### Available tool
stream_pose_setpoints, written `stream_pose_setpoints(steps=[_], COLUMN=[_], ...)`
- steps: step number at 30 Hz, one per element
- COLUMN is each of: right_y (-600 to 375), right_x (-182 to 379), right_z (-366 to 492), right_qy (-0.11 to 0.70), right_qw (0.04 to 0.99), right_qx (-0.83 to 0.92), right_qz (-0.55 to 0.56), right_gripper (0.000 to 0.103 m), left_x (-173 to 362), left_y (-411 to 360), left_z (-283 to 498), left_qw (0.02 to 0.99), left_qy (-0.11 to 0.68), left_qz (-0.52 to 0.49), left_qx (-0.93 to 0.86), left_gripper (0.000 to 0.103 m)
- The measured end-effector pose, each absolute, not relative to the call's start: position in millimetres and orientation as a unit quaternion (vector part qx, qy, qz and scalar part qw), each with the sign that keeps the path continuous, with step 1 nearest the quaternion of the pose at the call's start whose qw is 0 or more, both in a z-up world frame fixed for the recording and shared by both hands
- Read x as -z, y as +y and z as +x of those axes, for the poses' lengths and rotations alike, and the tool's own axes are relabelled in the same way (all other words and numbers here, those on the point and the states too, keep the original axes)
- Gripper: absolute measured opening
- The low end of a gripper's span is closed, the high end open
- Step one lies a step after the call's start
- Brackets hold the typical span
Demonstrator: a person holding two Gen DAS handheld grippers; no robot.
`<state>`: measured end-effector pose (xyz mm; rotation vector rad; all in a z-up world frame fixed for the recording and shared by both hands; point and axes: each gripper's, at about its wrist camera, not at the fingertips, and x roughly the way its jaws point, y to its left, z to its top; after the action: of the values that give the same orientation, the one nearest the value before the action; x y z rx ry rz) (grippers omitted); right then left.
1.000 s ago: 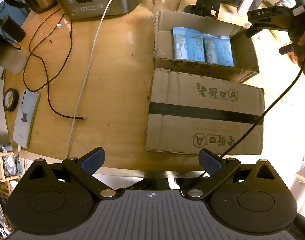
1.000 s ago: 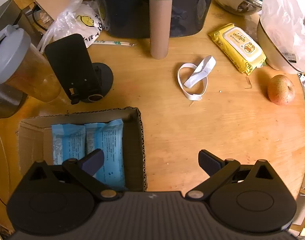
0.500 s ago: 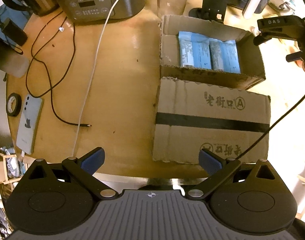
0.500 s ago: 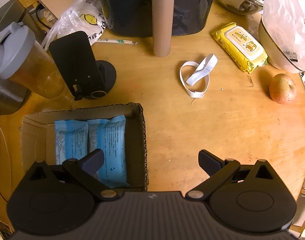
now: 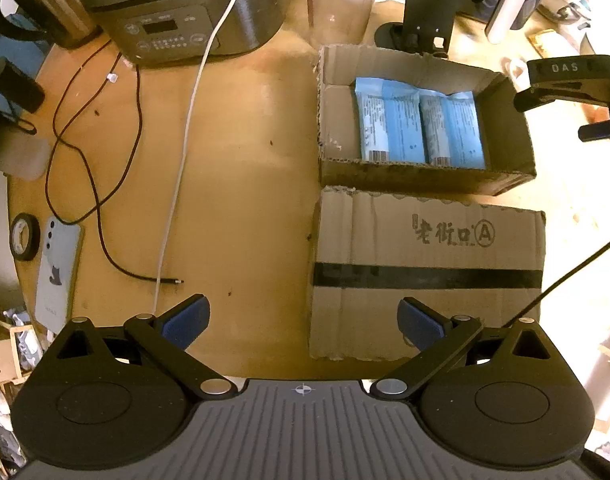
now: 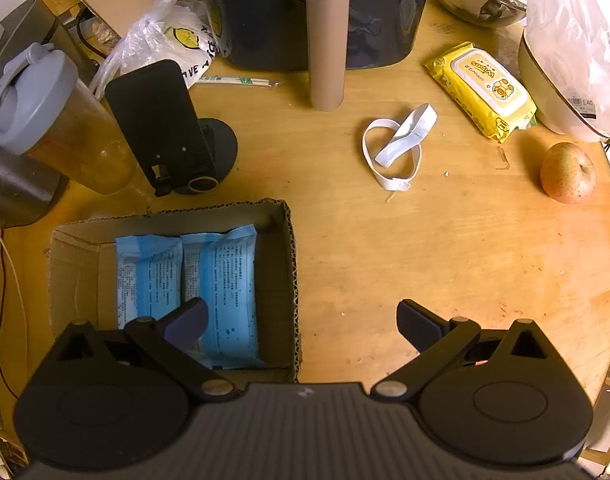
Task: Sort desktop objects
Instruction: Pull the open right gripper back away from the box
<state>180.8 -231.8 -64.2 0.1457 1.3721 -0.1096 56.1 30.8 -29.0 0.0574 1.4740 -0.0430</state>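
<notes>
Left gripper [image 5: 304,322] wide apart, empty, hovering over the near edge of the round wooden tabletop [image 5: 241,184]; since a second ago it has shifted so the open brown cardboard box [image 5: 421,178] sits further right and lower in its view. Box flap with printed characters and black tape [image 5: 427,276] lies flat just ahead of the right finger. Right gripper [image 6: 303,320] also wide, empty, its left finger over the box [image 6: 291,272]; it has pulled back slightly, box now lower in its view. Two light-blue plastic packets [image 6: 187,284] lie side by side inside the box. Left of the box: thin black cable [image 5: 101,236], white cable [image 5: 185,128], pale-blue phone [image 5: 57,272]. Beyond the box: white elastic band loop [image 6: 397,146], red-yellow apple [image 6: 567,172], yellow wet-wipes pack [image 6: 481,88], black phone stand [image 6: 165,132], dark air fryer [image 6: 317,12]. Right gripper body shows at far right of the left view [image 5: 573,92].
</notes>
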Motion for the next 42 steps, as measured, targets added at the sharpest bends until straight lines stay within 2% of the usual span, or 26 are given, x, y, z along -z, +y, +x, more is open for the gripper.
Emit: stream_pose_setpoints(steps=[42], right_y=[-232], right_x=[61], right_z=[166], right_qy=[0.631], right_qw=[0.771], right_qx=[0.041], right_qz=[0.072], right_gripper=[0.103], left_x=[36], left_y=[33], left_z=[90], left_qw=[0.728], left_qy=[0.684], left_qz=[0.024], left_qx=[0.038], left_gripper=[0.103])
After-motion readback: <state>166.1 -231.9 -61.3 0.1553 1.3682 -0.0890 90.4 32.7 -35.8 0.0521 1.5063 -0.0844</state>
